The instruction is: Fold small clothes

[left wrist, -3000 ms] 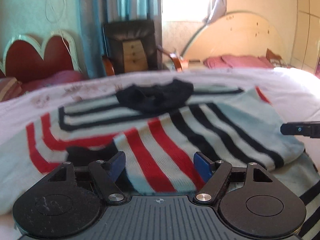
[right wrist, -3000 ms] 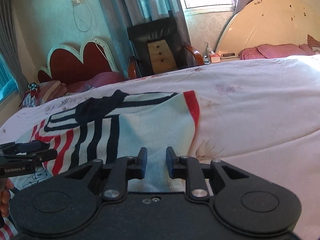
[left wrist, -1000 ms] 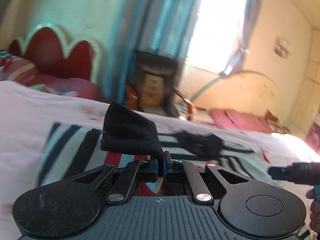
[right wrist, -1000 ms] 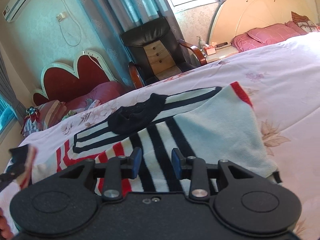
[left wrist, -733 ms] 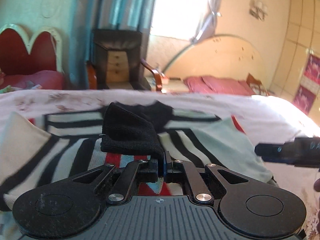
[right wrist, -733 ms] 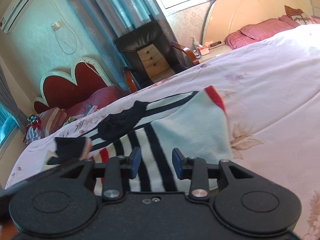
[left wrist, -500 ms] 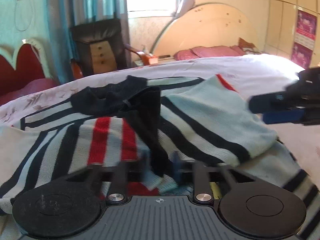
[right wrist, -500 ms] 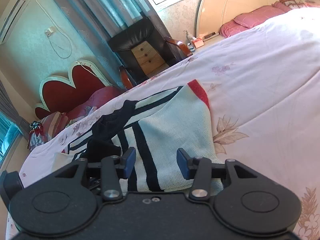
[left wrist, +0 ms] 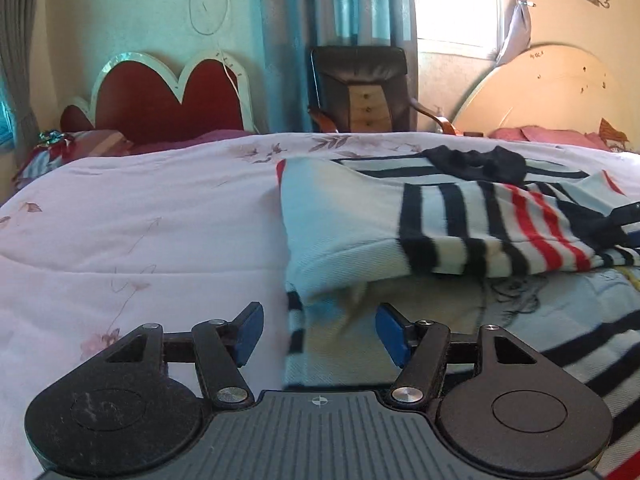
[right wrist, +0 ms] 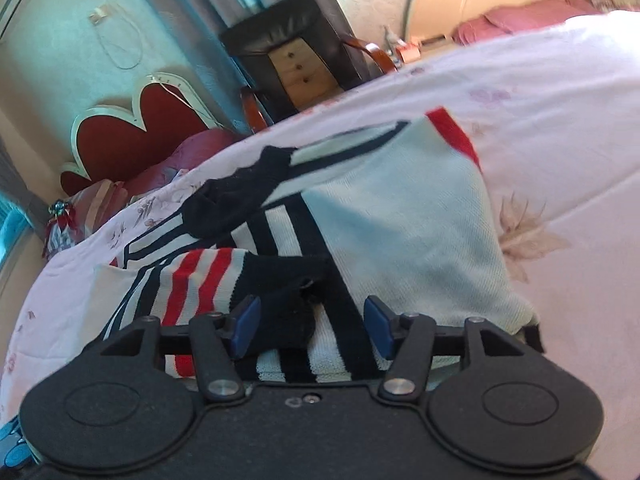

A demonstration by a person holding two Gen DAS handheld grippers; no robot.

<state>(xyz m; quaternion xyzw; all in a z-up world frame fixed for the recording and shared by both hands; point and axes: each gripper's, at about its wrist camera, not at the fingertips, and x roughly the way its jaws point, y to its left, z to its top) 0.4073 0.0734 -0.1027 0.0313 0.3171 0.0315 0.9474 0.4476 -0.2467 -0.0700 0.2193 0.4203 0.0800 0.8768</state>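
A pale knit sweater [left wrist: 340, 216] with black and red stripes lies on the flowered bedspread [left wrist: 140, 220], its black collar [left wrist: 476, 164] at the far side. Both sleeves are folded across the body. My left gripper [left wrist: 320, 332] hovers over the sweater's lower left edge; its jaws are opening and the pads touch nothing. In the right wrist view the sweater [right wrist: 400, 208] fills the middle. The striped sleeve's black cuff [right wrist: 288, 280] lies between the blue pads of my right gripper [right wrist: 312, 324]. Those jaws are opening too and do not press the cuff.
A black armchair [left wrist: 360, 88] with a small wooden drawer unit stands behind the bed, beside a red heart-shaped headboard [left wrist: 168, 100]. Pink pillows [left wrist: 552, 134] lie at the far right under a rounded headboard. Bare bedspread stretches to the sweater's left.
My left gripper let go of the black cuff after carrying the sleeve across the body, then swung to the sweater's left edge. My right gripper widened and moved down over the cuff.
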